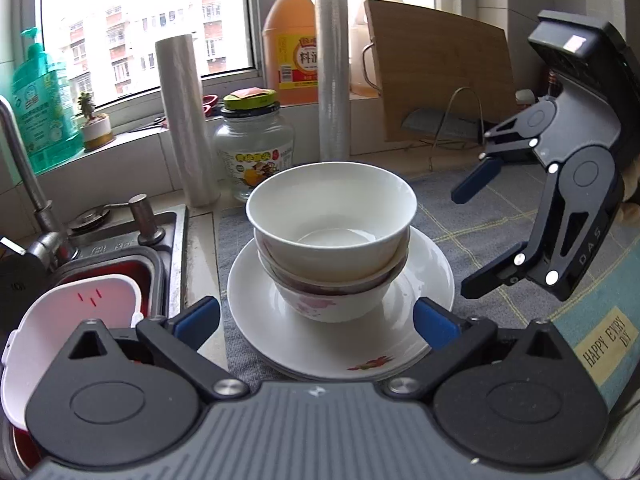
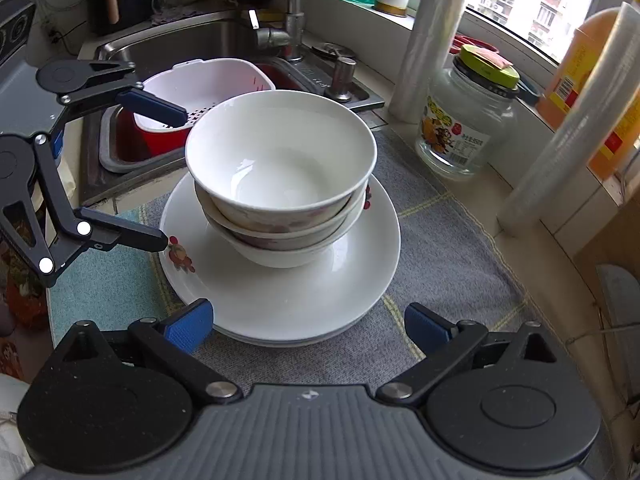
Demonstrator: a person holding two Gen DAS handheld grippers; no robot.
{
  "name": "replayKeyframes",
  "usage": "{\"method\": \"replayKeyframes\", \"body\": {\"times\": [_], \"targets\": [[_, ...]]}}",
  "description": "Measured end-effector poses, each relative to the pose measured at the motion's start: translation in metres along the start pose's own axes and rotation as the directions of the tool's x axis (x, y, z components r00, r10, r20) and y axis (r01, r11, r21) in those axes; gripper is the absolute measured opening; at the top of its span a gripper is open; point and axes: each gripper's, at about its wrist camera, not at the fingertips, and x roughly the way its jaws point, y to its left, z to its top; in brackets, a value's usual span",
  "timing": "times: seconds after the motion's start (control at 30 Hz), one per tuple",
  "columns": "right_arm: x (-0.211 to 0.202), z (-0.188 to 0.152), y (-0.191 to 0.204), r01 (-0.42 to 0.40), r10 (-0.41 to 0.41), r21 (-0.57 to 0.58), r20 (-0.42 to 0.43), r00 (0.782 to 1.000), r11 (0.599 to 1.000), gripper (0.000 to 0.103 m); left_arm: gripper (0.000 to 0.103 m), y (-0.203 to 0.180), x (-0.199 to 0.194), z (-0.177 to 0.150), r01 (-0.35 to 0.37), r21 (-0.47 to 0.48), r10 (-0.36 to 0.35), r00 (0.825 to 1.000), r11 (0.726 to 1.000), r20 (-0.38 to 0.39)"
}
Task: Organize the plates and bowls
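Left wrist view: left gripper (image 1: 316, 322) and right gripper (image 2: 308, 326), fingers spread and empty, flank stacked plates (image 2: 280, 300) carrying nested bowls (image 2: 280, 160) on the counter mat (image 2: 440, 264); sorting looks nearly done.

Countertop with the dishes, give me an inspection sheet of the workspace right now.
Surface: grey mat on the counter beside the sink.
Job's things: nested bowls stacked on plates.
Clutter: glass jar, two film rolls, oil jug, cutting board, white colander in the sink.
Grippers: left gripper and right gripper both open, empty, flanking the plates.
Cables: nothing seen.
Surroundings: window, potted plant, soap bottle.
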Motion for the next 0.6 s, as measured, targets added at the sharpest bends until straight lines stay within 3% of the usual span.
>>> {"method": "replayKeyframes", "body": {"times": [0.13, 0.3, 0.43, 0.6], "targets": [[-0.016, -0.019, 0.004, 0.086, -0.088, 0.157, 0.009, 0.996, 0.984, 0.103, 0.102, -0.024, -0.013, 0.0, -0.118, -0.121, 0.111, 0.992, 0.986, -0.065], [-0.04, -0.045, 0.009, 0.171, -0.177, 0.346, -0.014, 0.984, 0.923, 0.103, 0.102, -0.055, -0.04, 0.01, -0.23, -0.255, 0.209, 0.972, 0.939, -0.106], [-0.066, -0.061, 0.016, 0.177, -0.194, 0.428, -0.005, 0.981, 0.886, 0.103, 0.102, -0.08, -0.063, 0.02, -0.305, -0.281, 0.283, 0.952, 0.91, -0.115], [-0.093, -0.069, 0.023, 0.172, -0.206, 0.446, 0.029, 0.978, 0.879, 0.103, 0.102, -0.095, -0.081, 0.028, -0.337, -0.315, 0.314, 0.942, 0.887, -0.123]]}}
